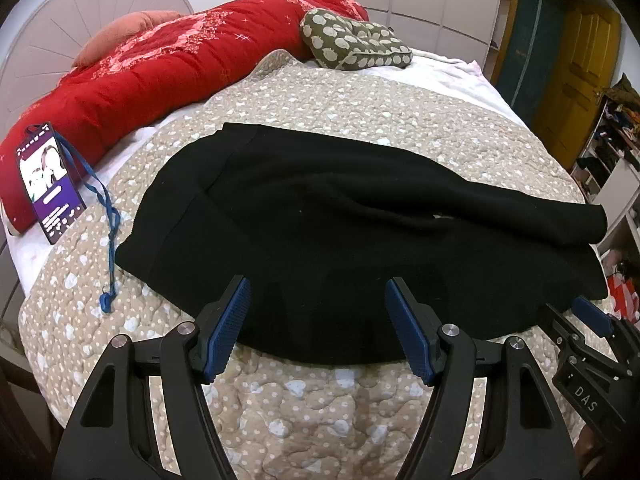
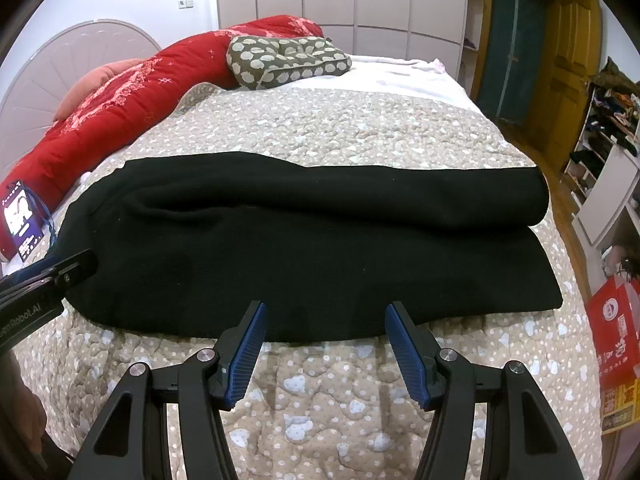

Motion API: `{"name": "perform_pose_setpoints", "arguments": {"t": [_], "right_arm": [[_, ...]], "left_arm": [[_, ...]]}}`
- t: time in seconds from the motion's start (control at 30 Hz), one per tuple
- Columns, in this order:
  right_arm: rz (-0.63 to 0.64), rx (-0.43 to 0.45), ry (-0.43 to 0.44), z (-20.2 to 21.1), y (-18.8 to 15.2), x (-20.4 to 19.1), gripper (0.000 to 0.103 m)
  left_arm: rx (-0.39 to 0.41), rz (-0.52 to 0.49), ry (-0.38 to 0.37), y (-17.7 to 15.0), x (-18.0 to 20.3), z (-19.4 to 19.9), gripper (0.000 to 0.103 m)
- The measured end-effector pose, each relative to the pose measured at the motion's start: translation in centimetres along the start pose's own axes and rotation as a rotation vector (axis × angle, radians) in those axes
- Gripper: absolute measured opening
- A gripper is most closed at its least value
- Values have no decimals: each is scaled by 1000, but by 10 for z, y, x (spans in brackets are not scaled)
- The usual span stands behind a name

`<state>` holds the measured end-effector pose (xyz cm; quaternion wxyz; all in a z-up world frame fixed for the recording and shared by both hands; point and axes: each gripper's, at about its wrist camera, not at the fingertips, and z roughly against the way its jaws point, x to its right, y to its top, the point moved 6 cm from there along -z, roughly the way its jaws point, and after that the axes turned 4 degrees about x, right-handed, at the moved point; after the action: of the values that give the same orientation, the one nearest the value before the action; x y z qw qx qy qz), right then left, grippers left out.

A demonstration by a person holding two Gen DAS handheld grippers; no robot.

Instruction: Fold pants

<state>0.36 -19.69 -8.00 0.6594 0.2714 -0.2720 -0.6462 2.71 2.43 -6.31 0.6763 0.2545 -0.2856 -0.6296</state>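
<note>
The black fleece pants (image 1: pixel 360 232) lie flat on the beige quilted bedspread (image 1: pixel 320 420), one leg doubled over the other, directly ahead of both tongs. The left gripper (image 1: pixel 318 292) and right gripper (image 2: pixel 324 316) hover spread apart, empty, over the near hem.

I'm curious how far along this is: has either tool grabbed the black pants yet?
No, the left tool and right tool both stand wide open at the near edge of the black pants, gripping nothing.
</note>
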Motion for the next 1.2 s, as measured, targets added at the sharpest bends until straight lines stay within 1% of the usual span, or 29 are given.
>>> {"name": "perform_pose_setpoints", "arguments": {"t": [0.1,0.27,0.47,0.87,1.2], "right_arm": [[-1,-4,6,0,-1,-1,60],[-5,28,26,-2,1,-3,59],[-1,10,29,-4,-1,-7,59],[16,-14,-15,-8,-4,1,59],[-1,-23,-4,-10,-4,2,59]], "left_arm": [[-1,0,-1,0,0,0,70],[-1,4,1,-1,-1,0,70],[-9,12,3,-2,-5,-2,70],[-23,34,10,-2,-12,-7,70],[-31,49,12,-3,-18,-8,70]]}}
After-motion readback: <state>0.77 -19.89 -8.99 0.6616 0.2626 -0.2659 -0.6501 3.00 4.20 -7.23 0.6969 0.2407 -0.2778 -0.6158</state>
